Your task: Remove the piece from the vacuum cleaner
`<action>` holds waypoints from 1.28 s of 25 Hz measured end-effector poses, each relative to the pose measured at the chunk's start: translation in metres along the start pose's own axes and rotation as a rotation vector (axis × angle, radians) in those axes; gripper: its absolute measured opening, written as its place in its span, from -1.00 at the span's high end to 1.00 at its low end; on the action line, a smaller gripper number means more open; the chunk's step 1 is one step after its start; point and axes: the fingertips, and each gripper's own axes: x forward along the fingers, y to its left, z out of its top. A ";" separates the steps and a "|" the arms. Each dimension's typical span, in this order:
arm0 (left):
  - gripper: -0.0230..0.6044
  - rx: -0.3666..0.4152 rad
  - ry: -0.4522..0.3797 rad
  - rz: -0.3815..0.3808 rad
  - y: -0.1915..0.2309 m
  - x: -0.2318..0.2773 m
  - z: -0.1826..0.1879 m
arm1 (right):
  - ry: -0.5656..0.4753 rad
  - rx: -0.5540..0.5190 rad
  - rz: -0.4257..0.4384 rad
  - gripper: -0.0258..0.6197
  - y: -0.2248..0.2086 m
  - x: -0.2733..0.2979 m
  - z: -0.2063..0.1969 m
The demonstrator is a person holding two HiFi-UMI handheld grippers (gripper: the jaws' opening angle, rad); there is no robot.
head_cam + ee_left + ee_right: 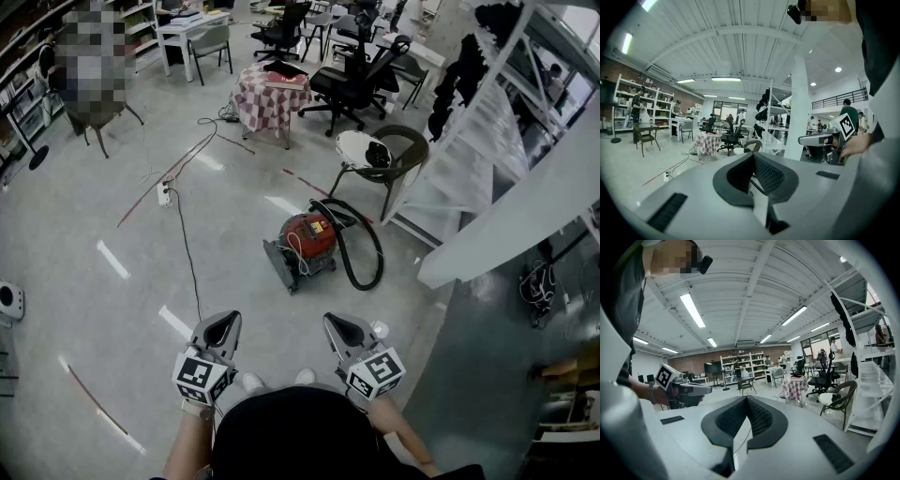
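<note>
red vacuum cleaner (307, 239) on floor, far ahead; black hose (377, 248) looped on its right. left gripper (223, 323), right gripper (339, 323) near, jaws pressed together, empty. hose likely light, bendy: grip stiff end cuff.

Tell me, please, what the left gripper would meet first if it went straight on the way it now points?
Nothing near: the left gripper points over bare grey floor. Farther on, its line seems to reach the red canister vacuum cleaner or the brown round-backed chair behind; depth is unclear.
</note>
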 end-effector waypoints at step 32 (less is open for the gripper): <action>0.87 0.051 0.022 -0.033 0.118 -0.032 -0.024 | 0.071 -0.002 -0.039 0.83 0.050 0.115 -0.016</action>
